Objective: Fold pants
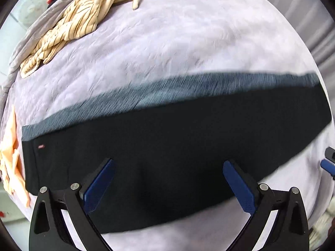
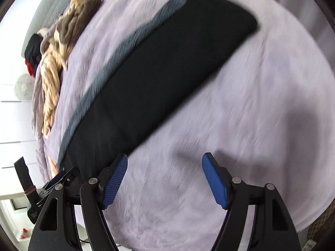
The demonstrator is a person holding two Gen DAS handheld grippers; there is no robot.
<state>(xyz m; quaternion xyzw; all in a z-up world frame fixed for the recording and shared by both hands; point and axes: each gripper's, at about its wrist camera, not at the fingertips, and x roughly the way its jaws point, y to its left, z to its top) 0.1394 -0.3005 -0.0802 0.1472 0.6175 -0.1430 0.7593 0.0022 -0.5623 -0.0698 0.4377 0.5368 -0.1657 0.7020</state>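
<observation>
A lilac-covered bed (image 1: pixel 167 41) carries dark folded pants (image 1: pixel 167 146), striped cream clothing (image 1: pixel 83 21) and an orange garment (image 1: pixel 10 167).

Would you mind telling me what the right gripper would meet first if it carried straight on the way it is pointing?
Probably the lilac bedcover: the right gripper is open over bare cover, with the black pants off to its left. Blur leaves depth uncertain.

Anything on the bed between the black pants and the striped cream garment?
Nothing: only bare lilac bedspread separates the black pants from the striped cream garment. Left wrist view shows it best.
</observation>
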